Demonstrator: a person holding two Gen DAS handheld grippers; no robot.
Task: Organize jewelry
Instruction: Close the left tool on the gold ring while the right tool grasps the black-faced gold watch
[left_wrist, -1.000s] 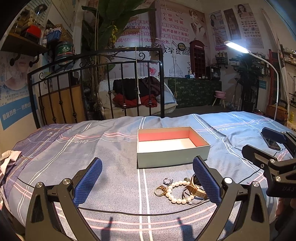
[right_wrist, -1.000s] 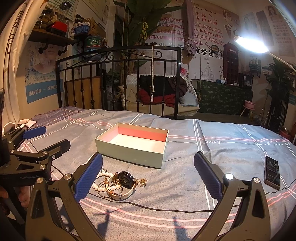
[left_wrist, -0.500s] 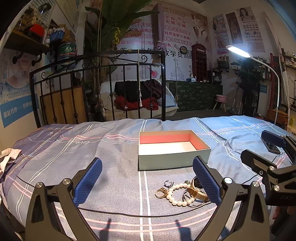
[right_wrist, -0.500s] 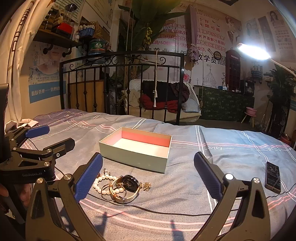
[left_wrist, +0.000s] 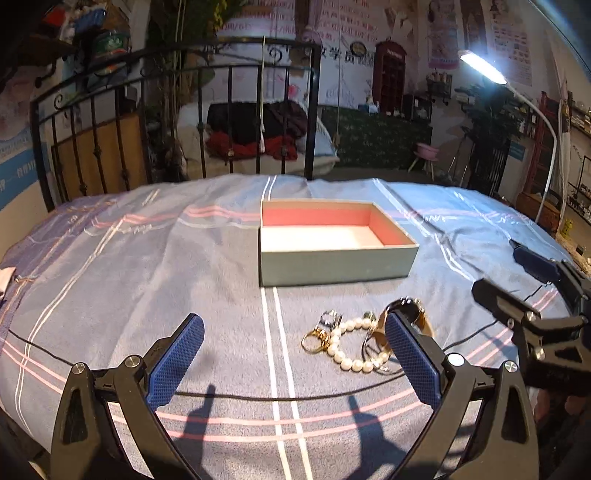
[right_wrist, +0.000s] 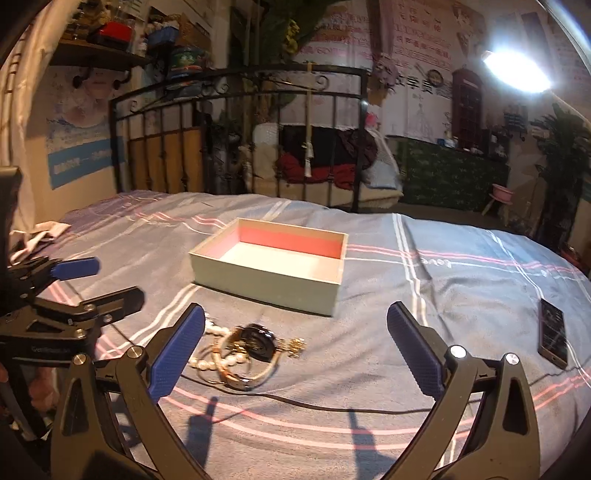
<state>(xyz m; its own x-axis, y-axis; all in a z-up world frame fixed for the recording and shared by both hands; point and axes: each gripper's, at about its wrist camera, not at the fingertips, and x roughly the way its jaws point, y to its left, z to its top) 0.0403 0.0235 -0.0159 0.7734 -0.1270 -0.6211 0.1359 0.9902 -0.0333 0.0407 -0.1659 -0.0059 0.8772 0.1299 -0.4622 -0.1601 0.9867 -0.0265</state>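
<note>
In the left wrist view the left gripper (left_wrist: 293, 354) hangs low over the bed (left_wrist: 129, 280) with its jaws spread wide and empty; the jewelry pile (left_wrist: 364, 339), a pearl bracelet (left_wrist: 351, 345), gold rings (left_wrist: 317, 338) and a watch, lies tangled just beside the right-hand blue pad, a short way in front of the open box (left_wrist: 334, 267), which looks empty. In the right wrist view the right gripper (right_wrist: 295, 349) is likewise spread and holding nothing, with the pile (right_wrist: 243, 350) near its left pad, the box (right_wrist: 269, 284) beyond, and a phone (right_wrist: 552, 338) well off to the right. A good pick likely means centring one gripper over a single piece at the pile's edge, closing on it alone, and lifting slowly so the others drop free
</note>
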